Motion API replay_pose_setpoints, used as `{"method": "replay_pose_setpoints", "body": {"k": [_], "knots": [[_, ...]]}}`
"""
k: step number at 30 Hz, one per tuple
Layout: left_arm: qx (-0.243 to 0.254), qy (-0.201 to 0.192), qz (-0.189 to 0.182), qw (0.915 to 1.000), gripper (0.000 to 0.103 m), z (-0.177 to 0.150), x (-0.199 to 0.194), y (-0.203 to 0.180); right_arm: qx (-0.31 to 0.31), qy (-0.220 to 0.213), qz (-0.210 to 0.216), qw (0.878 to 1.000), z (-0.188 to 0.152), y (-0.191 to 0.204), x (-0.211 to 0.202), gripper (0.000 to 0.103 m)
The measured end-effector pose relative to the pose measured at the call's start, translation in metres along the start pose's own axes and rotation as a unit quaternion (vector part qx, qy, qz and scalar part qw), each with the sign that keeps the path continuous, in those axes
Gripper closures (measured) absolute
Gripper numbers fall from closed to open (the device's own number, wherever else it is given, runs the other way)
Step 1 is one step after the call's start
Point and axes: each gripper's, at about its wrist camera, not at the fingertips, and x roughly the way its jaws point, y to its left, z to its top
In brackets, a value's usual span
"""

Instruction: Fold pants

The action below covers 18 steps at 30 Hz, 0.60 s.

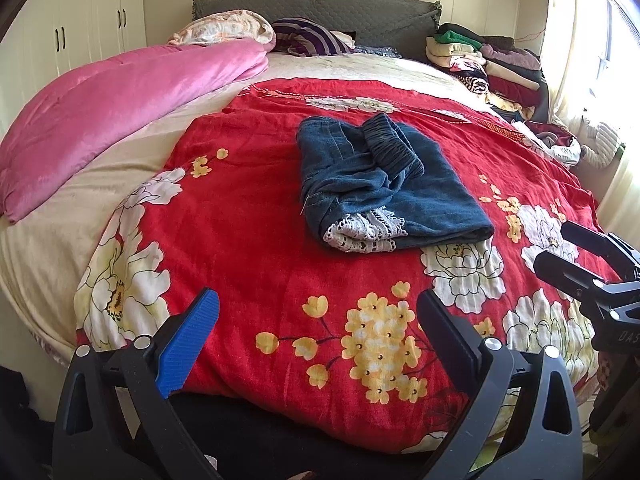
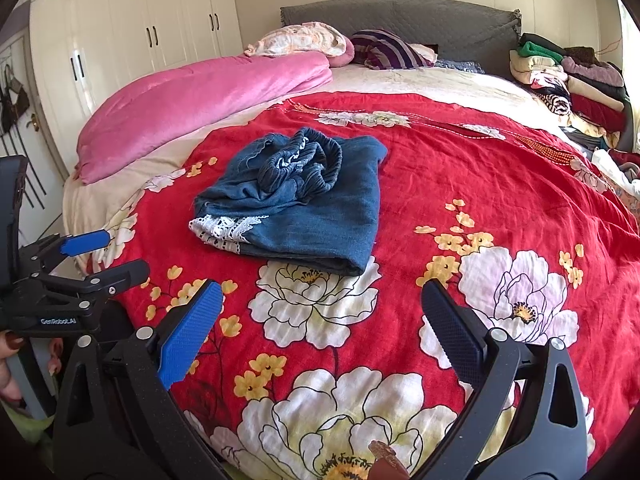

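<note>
pants [image 1: 384, 184] folded on bed [image 1: 256, 240], underside hidden | left gripper [image 1: 316, 336] held released, empty | right gripper [image 2: 320, 324] held released, empty

The red floral bedspread [image 1: 256, 248] lies open between both grippers and the folded denim pants [image 1: 384, 184], with nothing standing on it. The left gripper [image 1: 316, 332] and right gripper [image 2: 320, 320] hold their jaws spread, well apart from the pants. Open bedspread surrounds the pants on all sides. A pink quilt [image 2: 200, 100] borders the left edge. A stack of folded clothes [image 2: 568, 76] occupies the far right corner. Pillows [image 2: 388, 50] line the headboard.
</note>
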Motion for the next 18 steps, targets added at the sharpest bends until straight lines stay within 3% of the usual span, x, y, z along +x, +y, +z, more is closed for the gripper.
{"method": "replay_pose_setpoints", "body": {"k": [18], "knots": [[-0.004,0.001,0.003,1.0000,0.005,0.0018,-0.0022,0.0054,0.002,0.006,-0.010,1.000,-0.0045,0.0006,0.0017,0.009]]}}
